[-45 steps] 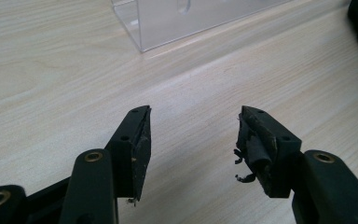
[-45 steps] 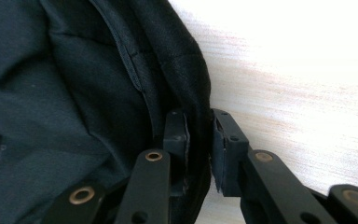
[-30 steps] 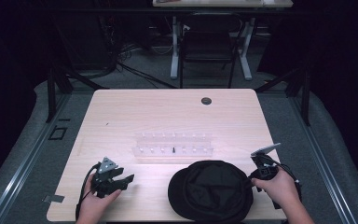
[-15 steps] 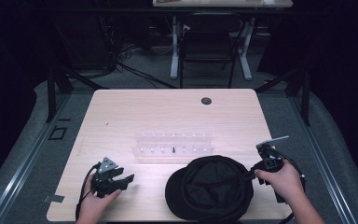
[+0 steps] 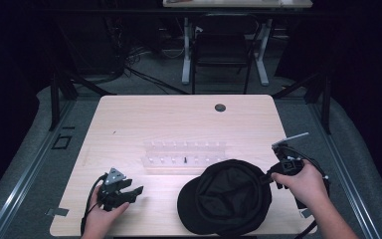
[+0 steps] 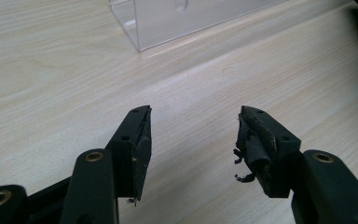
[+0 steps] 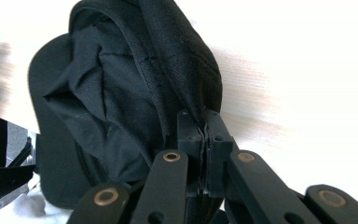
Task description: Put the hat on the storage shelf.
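Pinching the cap (image 5: 225, 199) rim at its right edge, right gripper (image 5: 267, 175) is clamped; left gripper (image 5: 135, 191), parted and empty, sits well left.

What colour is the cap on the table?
The cap is black all over. It shows best in the right gripper view, where the hand-held gripper pinches its edge.

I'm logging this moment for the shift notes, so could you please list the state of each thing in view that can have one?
Left claw: open, empty, low over the table.
Right claw: shut on the rim of the black cap.
Black cap: upside down, opening facing up, at the table's near edge.
Clear acrylic rack: standing on the table, apart from both claws; contents too small to tell.
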